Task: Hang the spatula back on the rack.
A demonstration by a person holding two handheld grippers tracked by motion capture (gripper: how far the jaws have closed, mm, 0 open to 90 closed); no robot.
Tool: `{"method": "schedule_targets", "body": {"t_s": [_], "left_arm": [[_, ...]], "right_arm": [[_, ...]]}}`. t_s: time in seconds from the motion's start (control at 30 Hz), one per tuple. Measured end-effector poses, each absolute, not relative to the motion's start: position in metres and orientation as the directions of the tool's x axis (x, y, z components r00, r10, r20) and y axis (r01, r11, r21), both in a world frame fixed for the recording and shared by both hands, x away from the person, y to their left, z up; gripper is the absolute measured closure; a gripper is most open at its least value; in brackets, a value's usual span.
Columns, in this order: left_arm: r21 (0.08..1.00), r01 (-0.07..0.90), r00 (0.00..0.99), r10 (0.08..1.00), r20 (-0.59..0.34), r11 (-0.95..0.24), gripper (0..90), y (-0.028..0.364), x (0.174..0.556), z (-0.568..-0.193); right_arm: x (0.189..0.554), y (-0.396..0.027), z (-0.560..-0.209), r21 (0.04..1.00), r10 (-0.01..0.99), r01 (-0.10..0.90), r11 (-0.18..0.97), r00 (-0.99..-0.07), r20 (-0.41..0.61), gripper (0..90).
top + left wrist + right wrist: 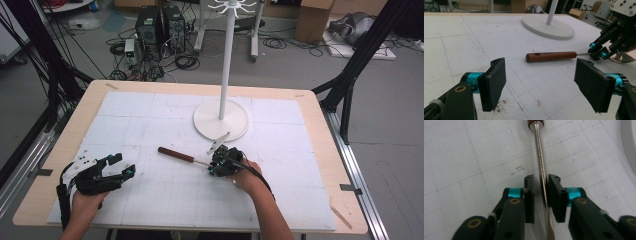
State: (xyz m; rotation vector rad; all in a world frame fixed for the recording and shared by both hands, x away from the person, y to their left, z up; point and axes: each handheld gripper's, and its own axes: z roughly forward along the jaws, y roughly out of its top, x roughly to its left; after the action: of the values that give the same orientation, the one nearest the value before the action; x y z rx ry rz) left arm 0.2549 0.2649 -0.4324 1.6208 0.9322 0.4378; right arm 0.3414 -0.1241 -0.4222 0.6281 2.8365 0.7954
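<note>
A utensil with a brown wooden handle and a thin metal shaft lies flat on the white gridded mat, in front of the stand. My right gripper is down at the shaft's blade end and points along it toward the handle. Its jaws stand narrowly apart, the shaft runs lengthwise between them, and a thin slit of mat shows beside the shaft. My left gripper rests at the near left, wide open and empty, facing the handle.
A white stand with a round base and a tall pole rises at the middle back of the mat. The wooden table's rim frames the mat. Computers, cables and boxes sit on the floor beyond.
</note>
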Motion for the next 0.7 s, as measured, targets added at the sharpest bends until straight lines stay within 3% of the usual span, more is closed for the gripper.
{"method": "schedule_targets", "body": {"t_s": [0.7], "left_arm": [[0.938,0.346,0.613,0.762,-0.21,-0.021,28.1,0.262,0.2561,-0.4337]], "right_arm": [[0.3447,-0.1178,-0.42,0.474,0.433,0.379,0.794,-0.902,-0.004,84.5]]}}
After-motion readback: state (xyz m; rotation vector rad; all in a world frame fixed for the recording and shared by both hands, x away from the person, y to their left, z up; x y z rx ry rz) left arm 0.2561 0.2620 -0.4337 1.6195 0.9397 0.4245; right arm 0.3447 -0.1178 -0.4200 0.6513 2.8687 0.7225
